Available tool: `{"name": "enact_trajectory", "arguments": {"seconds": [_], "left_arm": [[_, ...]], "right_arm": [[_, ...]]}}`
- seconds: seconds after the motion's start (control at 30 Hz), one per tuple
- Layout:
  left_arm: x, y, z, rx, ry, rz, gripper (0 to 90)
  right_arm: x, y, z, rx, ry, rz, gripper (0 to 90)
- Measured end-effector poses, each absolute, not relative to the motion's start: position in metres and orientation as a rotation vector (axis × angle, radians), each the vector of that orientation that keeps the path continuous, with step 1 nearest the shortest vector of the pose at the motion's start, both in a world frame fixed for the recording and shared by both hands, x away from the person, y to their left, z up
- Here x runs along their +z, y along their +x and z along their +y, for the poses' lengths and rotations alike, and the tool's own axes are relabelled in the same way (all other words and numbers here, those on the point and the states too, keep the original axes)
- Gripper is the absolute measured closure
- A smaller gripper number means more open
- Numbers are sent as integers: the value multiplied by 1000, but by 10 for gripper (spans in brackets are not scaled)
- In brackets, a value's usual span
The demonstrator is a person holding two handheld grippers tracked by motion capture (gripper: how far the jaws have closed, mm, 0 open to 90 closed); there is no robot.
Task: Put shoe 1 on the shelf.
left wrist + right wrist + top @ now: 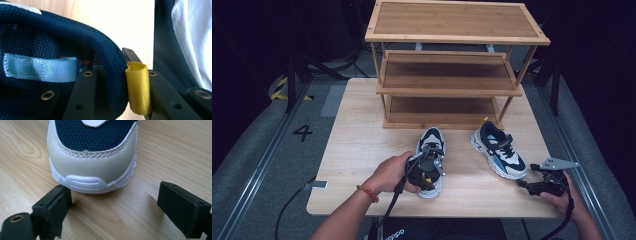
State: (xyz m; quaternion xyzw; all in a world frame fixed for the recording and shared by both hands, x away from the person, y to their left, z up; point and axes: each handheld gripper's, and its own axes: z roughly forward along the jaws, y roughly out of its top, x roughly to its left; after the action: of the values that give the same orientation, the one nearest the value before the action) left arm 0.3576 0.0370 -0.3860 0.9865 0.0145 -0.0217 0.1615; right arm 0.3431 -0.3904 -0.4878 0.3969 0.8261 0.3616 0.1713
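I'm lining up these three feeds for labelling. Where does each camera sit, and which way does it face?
High view: above the person's side, facing forward and down on the table, two shoes and wooden rack; both forearms and tools show.
Left gripper view: rides the left tool, looking along its jaws clamped on the left shoe's heel collar, beside the yellow pull loop.
Right gripper view: rides the right tool, facing the right shoe's toe; jaws apart.
Shared: each gripper view's shoe shows in the high view.
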Motion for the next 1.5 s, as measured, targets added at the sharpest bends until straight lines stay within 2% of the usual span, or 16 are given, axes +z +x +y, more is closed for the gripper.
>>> {"name": "enact_trajectory", "arguments": {"seconds": [0.9,1.27,1.33,1.5], "left_arm": [[-291,369,26,158,2751,-10,748],[-245,411,11,210,2744,14,745],[-234,432,9,223,2735,40,744],[-223,459,8,203,2702,67,743]], "right_arm": [[-488,343,-391,1030,1128,2346,129],[-488,343,-391,1031,1126,2347,130],[-488,343,-391,1034,1124,2348,131],[-488,343,-391,1033,1122,2349,132]]}}
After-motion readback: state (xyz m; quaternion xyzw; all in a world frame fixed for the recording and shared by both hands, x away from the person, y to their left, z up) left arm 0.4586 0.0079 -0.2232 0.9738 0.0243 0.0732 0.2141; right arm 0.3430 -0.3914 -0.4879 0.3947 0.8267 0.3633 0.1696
